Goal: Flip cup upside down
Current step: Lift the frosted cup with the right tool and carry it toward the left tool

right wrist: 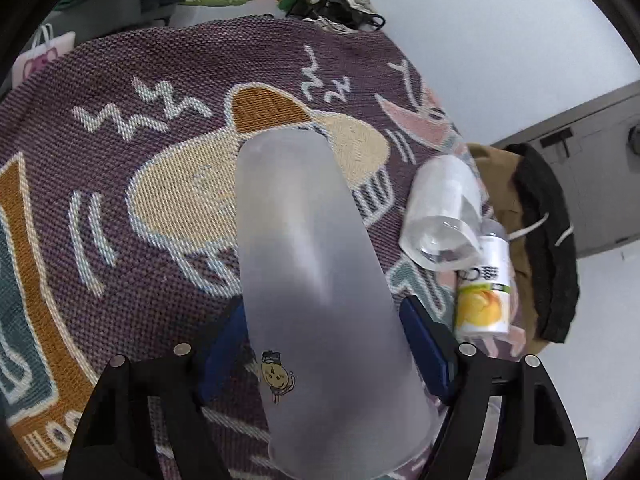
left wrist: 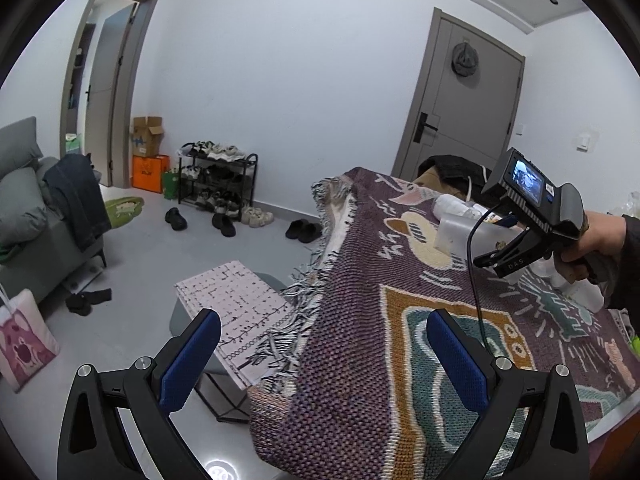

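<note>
Frosted plastic cup (right wrist: 316, 280) at centre of right wrist view, lying along the line of the right tongs (right wrist: 326, 356), wide rim toward lower edge of frame, narrow base toward upper centre. Blue pads (right wrist: 422, 340) pressed against both sides near the rim end; gripped, closed onto the cup wall. Small cartoon sticker on cup low in frame. Appears lifted clear of the woven cloth (right wrist: 120, 168) over the worktop, though contact at the base end cannot be ruled out.

Left tongs (left wrist: 324, 356) at bottom of left wrist view, spread wide, holding nothing, parked over the cloth edge. Same cup (left wrist: 460, 236) seen at right of that frame, in front of the other handset.

Judgement: mid-rotation; cup roughly on its side, not yet inverted.

For the step:
- Continue wrist roll until rim faces the cloth.
- Hold grip firm; smooth tapered wall likely to slip toward the narrow end.
- Lower rim flat onto bare cloth at centre-left of right wrist view.
- Avoid clear cup (right wrist: 440, 216) and bottle (right wrist: 486, 292) at right of frame, both close by.
- Release only once rim sits evenly.
</note>
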`<state>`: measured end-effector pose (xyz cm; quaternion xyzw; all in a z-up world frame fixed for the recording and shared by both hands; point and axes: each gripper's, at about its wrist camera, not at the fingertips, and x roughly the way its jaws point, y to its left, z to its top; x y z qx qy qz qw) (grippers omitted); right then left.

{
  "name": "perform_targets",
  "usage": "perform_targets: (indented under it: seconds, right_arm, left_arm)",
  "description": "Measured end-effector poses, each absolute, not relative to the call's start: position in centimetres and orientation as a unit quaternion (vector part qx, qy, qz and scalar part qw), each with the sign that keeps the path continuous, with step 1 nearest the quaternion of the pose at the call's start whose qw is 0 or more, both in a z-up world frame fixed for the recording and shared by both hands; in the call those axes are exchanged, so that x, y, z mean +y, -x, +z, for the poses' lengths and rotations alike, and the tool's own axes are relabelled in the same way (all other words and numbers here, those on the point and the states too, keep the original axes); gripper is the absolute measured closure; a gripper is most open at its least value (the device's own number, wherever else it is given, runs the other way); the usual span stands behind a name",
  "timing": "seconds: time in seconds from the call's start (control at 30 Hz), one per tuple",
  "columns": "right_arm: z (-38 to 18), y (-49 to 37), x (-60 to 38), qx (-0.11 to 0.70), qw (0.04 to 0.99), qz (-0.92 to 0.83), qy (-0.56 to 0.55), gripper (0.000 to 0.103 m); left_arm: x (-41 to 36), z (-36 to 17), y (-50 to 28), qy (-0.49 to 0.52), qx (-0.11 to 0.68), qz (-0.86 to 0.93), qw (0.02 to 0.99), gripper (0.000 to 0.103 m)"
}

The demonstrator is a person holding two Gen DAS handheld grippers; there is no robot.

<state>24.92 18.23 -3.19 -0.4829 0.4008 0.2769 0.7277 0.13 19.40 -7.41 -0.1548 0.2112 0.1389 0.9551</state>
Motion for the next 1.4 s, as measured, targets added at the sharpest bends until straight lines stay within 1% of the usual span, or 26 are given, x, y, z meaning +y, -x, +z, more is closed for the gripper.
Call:
perform_targets:
  seconds: [0.17, 0.4, 0.7, 0.9, 1.1, 1.27, 1.4]
  right_arm:
    - [-0.5, -23.5, 15.8, 0.418, 0.749, 0.276, 0.433, 0.029]
    - [3.8, -20.3, 9.4, 0.436, 0.792, 0.27, 0.33, 0.03]
    - [6.0, -16.3, 2.8, 0.44, 0.828, 0.26, 0.23, 0.03]
    - [6.1, -14.0, -0.6, 0.443, 0.844, 0.252, 0.166, 0.03]
    - [4.9, -11.9, -3.3, 0.456, 0.852, 0.24, 0.092, 0.03]
    - [2.6, -10.9, -4.7, 0.462, 0.856, 0.229, 0.047, 0.03]
    - [-0.3, -11.6, -5.1, 0.472, 0.852, 0.226, 0.019, 0.029]
  left_arm:
    - [18.6, -7.1, -0.3, 0.158, 0.213, 0.117, 0.957, 0.0]
    - [17.6, -6.9, -0.6, 0.173, 0.215, 0.097, 0.956, 0.0]
    - [14.7, -5.9, -0.9, 0.149, 0.219, 0.069, 0.962, 0.0]
    - [13.0, -5.2, -1.0, 0.14, 0.224, 0.05, 0.963, 0.0]
    - [11.5, -5.0, -1.2, 0.135, 0.23, 0.031, 0.963, 0.0]
    - [10.2, -5.2, -2.0, 0.135, 0.253, 0.015, 0.958, 0.0]
    - [8.8, -4.9, -2.6, 0.129, 0.271, -0.001, 0.954, 0.0]
